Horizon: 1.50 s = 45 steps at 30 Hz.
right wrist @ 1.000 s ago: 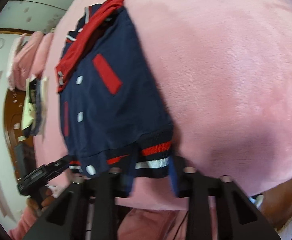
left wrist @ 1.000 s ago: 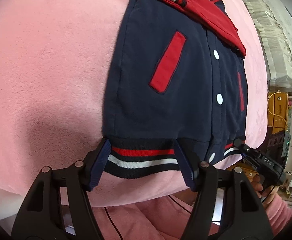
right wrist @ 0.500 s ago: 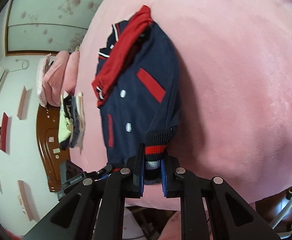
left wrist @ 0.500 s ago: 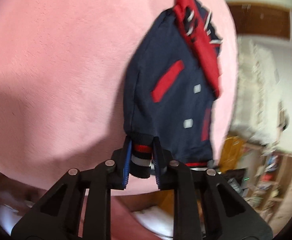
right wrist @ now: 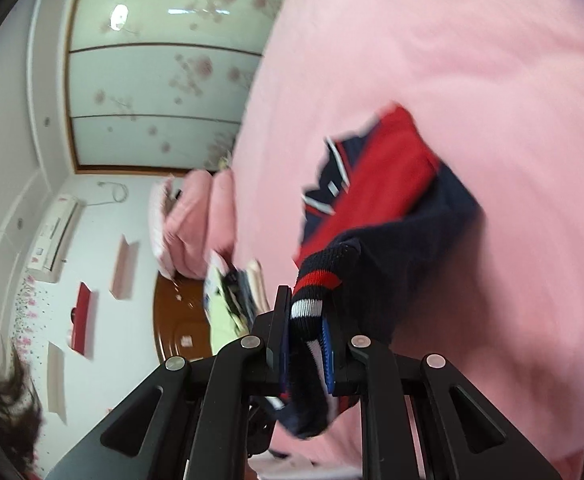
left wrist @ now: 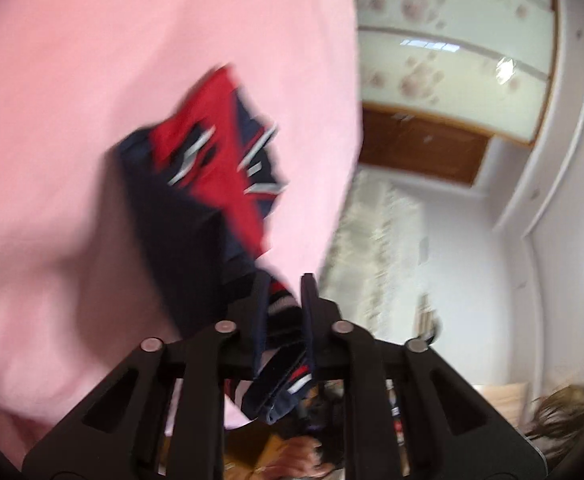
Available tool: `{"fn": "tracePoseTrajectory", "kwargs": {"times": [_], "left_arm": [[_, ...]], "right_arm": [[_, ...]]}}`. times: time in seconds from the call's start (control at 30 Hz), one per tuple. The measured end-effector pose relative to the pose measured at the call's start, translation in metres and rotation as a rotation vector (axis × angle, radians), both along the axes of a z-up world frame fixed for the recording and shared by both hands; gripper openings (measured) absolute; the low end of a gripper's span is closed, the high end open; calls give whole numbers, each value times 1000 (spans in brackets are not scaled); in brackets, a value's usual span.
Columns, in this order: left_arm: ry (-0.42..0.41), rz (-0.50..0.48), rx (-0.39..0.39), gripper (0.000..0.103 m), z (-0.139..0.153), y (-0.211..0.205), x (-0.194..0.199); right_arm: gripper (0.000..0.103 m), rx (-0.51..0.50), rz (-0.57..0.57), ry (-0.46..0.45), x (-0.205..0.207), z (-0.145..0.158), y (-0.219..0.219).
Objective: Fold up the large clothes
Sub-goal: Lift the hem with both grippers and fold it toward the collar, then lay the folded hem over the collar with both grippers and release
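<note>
A navy and red jacket [left wrist: 196, 216] with striped ribbed trim lies on a pink plush bed cover [left wrist: 92, 60]. My left gripper [left wrist: 286, 304] is shut on its striped hem and holds that corner lifted off the bed. My right gripper [right wrist: 305, 320] is shut on the other hem corner [right wrist: 311, 292], also raised. The jacket [right wrist: 387, 200] hangs bunched from both grippers, its red folded sleeves and collar end still on the bed cover [right wrist: 471, 60]. Both views are blurred by motion.
Folded pink bedding [right wrist: 196, 224] and a small stack of folded clothes [right wrist: 232, 292] lie at the bed's far side. A wardrobe with floral sliding doors [right wrist: 152, 60] stands beyond. A wooden headboard [right wrist: 176, 320] is beside the bed.
Both grippers closed on the jacket's hem corners, then lifted and swung them up and forward over the jacket. The jacket's lower half has risen off the bed.
</note>
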<state>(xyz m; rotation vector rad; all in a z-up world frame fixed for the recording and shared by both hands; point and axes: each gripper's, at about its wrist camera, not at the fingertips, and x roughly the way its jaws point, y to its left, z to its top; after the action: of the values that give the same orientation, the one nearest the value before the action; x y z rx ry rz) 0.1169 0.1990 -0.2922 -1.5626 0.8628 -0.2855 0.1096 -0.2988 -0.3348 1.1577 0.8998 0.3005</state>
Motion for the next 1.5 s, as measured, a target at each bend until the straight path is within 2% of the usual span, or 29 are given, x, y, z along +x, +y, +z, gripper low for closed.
{"fn": "tracePoseTrajectory", "kwargs": {"times": [0.1, 0.2, 0.37, 0.53, 0.63, 0.73, 0.8, 0.83, 0.87, 0.9, 0.93, 0.97, 1.1, 1.13, 1.23, 1.33, 1.4, 1.5], "left_arm": [[-28, 34, -28, 8, 4, 16, 33], [-12, 10, 15, 8, 5, 26, 68], [59, -80, 90, 8, 2, 35, 111], [129, -165, 80, 8, -22, 38, 124], [205, -266, 104, 8, -37, 34, 137], [266, -335, 205, 15, -39, 27, 148], [357, -366, 332, 45, -34, 24, 153], [442, -381, 439, 65, -30, 22, 149], [517, -373, 563, 67, -25, 19, 145], [568, -359, 642, 67, -21, 15, 139], [604, -347, 663, 67, -20, 12, 131], [627, -333, 651, 68, -20, 9, 124], [677, -191, 490, 68, -27, -2, 79], [685, -169, 470, 68, -29, -6, 74], [722, -85, 391, 70, -40, -20, 43], [721, -12, 321, 73, -54, -40, 16], [697, 42, 299, 73, -58, -46, 8], [653, 115, 289, 73, -63, -49, -5]], "right_arm": [[13, -62, -1, -22, 33, 16, -17], [13, -65, -12, -20, 65, 21, -23], [13, -118, 17, -20, 110, 25, -16], [13, -170, 17, 18, 156, 19, 0], [13, -204, -16, 67, 183, 16, 3], [13, -200, -67, 126, 208, 3, -1], [14, -185, -74, 191, 224, -10, -7], [19, -146, -64, 207, 234, -15, -10], [29, -109, -51, 200, 241, -20, -13], [34, -88, -34, 193, 250, -25, -15], [41, -103, -24, 204, 256, -25, -18], [43, -134, -17, 213, 263, -21, -22], [53, -159, 25, 202, 277, -11, -36], [56, -160, 34, 203, 281, -6, -41], [57, -137, 70, 210, 287, 0, -52], [57, -110, 105, 226, 296, 0, -63], [57, -107, 126, 238, 305, 1, -69], [57, -93, 155, 244, 290, -9, -72]]}}
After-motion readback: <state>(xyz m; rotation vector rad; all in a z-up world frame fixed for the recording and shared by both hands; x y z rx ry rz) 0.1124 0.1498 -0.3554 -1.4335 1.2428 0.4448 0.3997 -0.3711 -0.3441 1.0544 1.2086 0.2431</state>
